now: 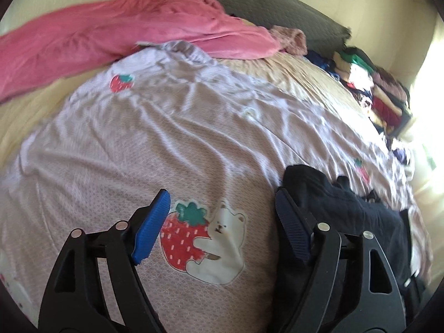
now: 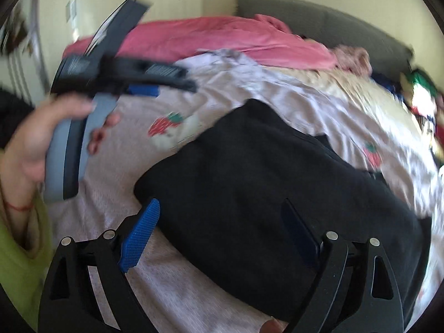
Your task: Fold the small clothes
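Observation:
A black garment (image 2: 263, 183) lies folded on the pale strawberry-print sheet (image 2: 172, 283). My right gripper (image 2: 222, 222) is open and empty just above the garment's near edge, its fingers standing wide apart over it. My left gripper (image 1: 222, 208) is open and empty over the sheet's strawberry-and-bear print (image 1: 205, 238). The black garment (image 1: 347, 211) lies to its right, behind the right finger. In the right wrist view the left gripper (image 2: 155, 83) shows at the upper left, held in a hand, blurred.
A pink blanket (image 1: 111, 36) lies across the far side of the bed against a grey headboard (image 1: 263, 5). A pile of mixed clothes (image 1: 374, 88) sits at the far right edge. Bright light comes from the right.

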The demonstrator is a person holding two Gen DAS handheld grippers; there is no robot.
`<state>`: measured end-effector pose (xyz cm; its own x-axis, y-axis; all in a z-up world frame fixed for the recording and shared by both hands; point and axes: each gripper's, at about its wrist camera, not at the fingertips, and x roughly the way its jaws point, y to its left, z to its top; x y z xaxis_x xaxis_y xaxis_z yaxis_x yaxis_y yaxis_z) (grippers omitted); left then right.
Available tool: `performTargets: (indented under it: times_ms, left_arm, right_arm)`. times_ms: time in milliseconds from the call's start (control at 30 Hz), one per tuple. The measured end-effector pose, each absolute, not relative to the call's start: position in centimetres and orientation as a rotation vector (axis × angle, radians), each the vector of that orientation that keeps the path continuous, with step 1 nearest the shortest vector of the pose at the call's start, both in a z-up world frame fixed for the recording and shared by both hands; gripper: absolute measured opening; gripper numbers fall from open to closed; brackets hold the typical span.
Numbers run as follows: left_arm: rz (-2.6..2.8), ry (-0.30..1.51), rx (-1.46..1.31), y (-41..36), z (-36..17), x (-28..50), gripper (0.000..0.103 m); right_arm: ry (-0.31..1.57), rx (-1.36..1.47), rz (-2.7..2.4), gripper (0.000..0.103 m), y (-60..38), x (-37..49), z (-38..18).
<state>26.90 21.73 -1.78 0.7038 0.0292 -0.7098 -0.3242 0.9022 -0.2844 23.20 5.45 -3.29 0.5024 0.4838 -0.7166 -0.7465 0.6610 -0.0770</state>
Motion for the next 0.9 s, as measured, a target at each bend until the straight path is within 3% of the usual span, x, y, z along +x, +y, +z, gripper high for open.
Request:
performTargets:
  times_ms: [233, 400, 567, 667, 833, 900]
  left_arm:
    - [0.170, 0.796, -0.452, 22.6, -2.7, 27.6, 0.071]
    - [0.172, 0.826, -0.442, 22.9, -3.2, 27.7, 0.077]
    - [0.168, 0.831, -0.434, 22.9, -3.3, 28.1, 0.077]
    - [0.160, 0.835, -0.442, 22.9, -3.4, 28.1, 0.077]
    - [0.167, 0.831, -0.464, 23.2, -3.3, 28.1, 0.077]
    - [0.187, 0.831, -0.433, 23.0, -3.2, 28.1, 0.077]
  right_arm:
    - [0.687, -0.593, 0.763, 0.091, 9.9, 21.9, -6.1]
    - [0.696, -0.605, 0.762, 0.091, 10.7, 22.8, -7.5]
    - [0.643, -0.629, 0.740, 0.091, 11.4, 22.8, -7.9]
    - [0.628, -0.613, 0.738, 0.082, 11.4, 22.9, -7.6]
    - [0.624, -0.567, 0.742, 0.052, 10.8, 22.9, -6.7]
    - [0.645, -0.535, 0.752, 0.025, 10.6, 23.1, -6.5]
